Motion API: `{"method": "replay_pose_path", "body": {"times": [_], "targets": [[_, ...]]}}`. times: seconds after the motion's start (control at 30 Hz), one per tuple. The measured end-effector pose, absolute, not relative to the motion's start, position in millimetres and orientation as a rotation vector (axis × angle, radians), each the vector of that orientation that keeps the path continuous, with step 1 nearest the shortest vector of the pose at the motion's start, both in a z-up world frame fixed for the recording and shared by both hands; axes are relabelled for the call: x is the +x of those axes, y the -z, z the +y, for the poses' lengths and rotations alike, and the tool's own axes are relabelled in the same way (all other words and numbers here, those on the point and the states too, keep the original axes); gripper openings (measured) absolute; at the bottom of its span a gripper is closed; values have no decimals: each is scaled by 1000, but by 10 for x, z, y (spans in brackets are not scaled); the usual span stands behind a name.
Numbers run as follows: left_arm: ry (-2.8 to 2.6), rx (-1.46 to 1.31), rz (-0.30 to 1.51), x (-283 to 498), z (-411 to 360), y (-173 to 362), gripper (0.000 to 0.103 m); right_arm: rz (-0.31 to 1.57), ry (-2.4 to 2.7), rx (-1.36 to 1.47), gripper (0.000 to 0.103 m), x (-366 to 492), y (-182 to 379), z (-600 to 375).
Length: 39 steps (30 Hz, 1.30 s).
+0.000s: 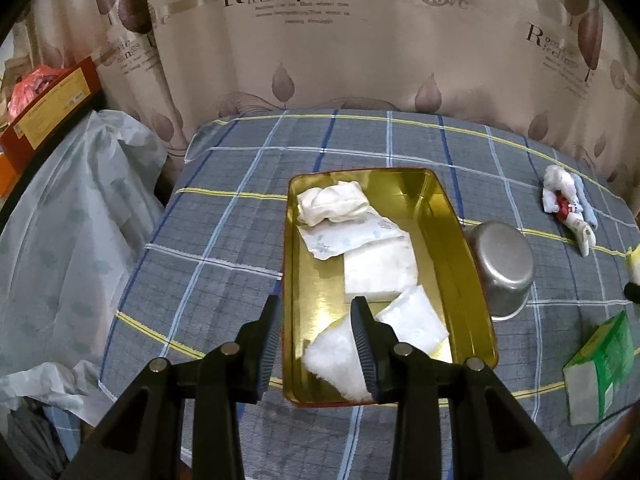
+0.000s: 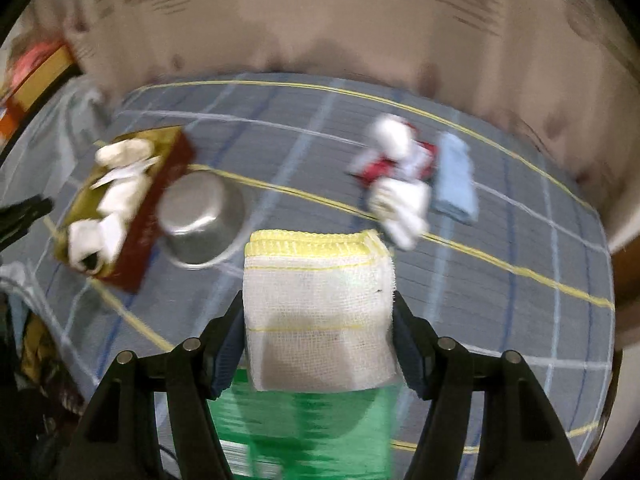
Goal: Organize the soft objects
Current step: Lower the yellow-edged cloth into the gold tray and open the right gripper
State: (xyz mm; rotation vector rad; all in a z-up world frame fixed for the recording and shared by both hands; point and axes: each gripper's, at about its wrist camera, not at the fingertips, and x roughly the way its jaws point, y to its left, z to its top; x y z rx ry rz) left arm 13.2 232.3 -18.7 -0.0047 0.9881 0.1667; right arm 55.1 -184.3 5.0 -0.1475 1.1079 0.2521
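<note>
— Tongs first: the right gripper [image 2: 319,312] is clenched on a folded gauze cloth [image 2: 318,304], white mesh with yellow edging, held up off the checked tablecloth [image 2: 520,320] above a green box [image 2: 304,432]. The left gripper [image 1: 318,344] is spread and grasps nothing; it hovers over the near end of the gold tin tray [image 1: 472,280], one finger over a white pad [image 1: 334,354].

— What could go wrong?

— My guess is the carry. The cloth is a stack of loose layers pinched only at its sides, so a quick swing could let the layers fan out or sag free. The right wrist view is smeared with motion, which suggests speed. An upturned steel bowl [image 2: 200,220] sits touching or just beside the tray's right wall, right on the likely path — a low pass could knock it. And the tray's near end is already crowded with pads, so a careless drop might leave the cloth hanging over the rim.

— What does each camera add?

— Only the right wrist shows the held cloth. Its picture of the tray is blurred, though. The left wrist gives that sharply: a crumpled cream cloth [image 1: 334,202] at the far end, a printed sachet [image 1: 352,238] beside it, bare gold floor along the right side. Both show the small plush toy [image 1: 564,200] and the folded blue cloth [image 2: 456,178], well apart from the tray
</note>
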Motion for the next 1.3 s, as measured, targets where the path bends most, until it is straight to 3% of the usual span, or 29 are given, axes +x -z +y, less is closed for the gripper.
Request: {"method": "replay_pose_path", "body": {"times": [0.7,1.3], "targets": [[-277,-94,957,24,2834,31,36,1097,-630,-263,63,440,137,260],[-363,-202,960,-72,3334,-15,36,1130,-662,-284,63,660,591,889]]}}
